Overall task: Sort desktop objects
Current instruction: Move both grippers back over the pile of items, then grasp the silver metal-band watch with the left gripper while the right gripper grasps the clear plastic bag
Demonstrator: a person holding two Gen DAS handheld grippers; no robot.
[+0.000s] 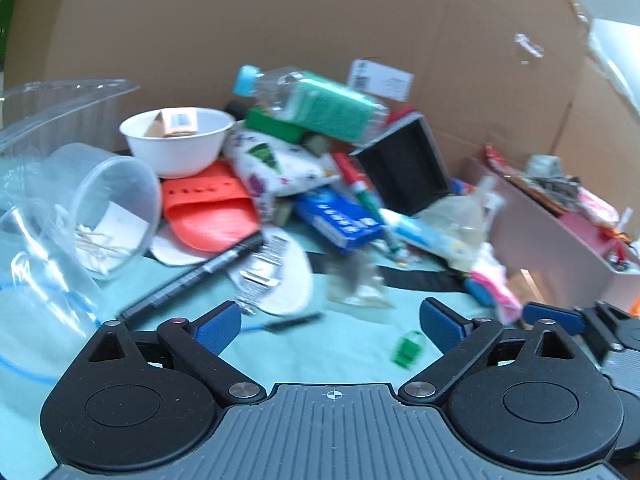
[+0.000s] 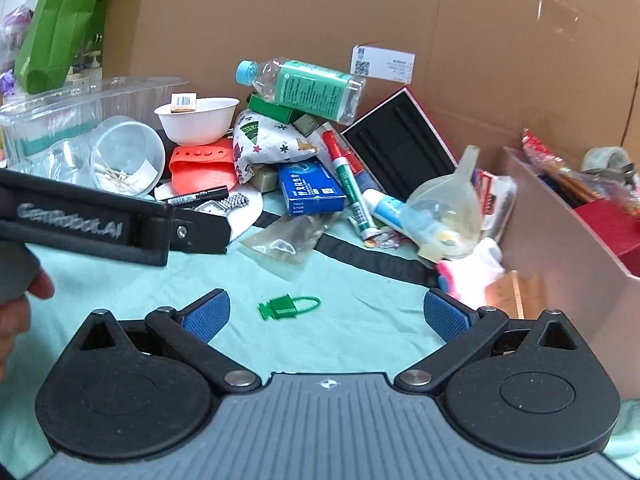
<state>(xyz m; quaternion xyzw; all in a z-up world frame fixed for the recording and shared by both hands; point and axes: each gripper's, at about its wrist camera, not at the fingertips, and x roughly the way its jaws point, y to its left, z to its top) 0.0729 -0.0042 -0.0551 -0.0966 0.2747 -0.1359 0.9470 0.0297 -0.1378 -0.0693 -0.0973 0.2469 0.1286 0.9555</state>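
Observation:
A heap of desk clutter lies on a pale green cloth (image 2: 360,320): a plastic bottle (image 2: 304,86) with a green label on top, a white bowl (image 2: 198,122), an orange slipper (image 2: 202,168), a blue box (image 2: 310,188), a red-and-green marker (image 2: 346,178) and a black marker (image 1: 192,280). A small green plastic tag (image 2: 286,306) lies alone in front of the heap, ahead of my right gripper (image 2: 326,318), which is open and empty. My left gripper (image 1: 330,328) is open too, with the green tag (image 1: 408,348) just inside its right finger. The left wrist view is blurred.
A pinkish-grey bin (image 2: 568,240) holding mixed items stands at the right. Clear plastic cups (image 2: 128,156) and a clear tray (image 2: 76,108) sit at the left. Brown cardboard (image 2: 320,8) walls the back. In the right wrist view the left gripper's black body (image 2: 100,224) crosses the left side, a hand (image 2: 16,308) below it.

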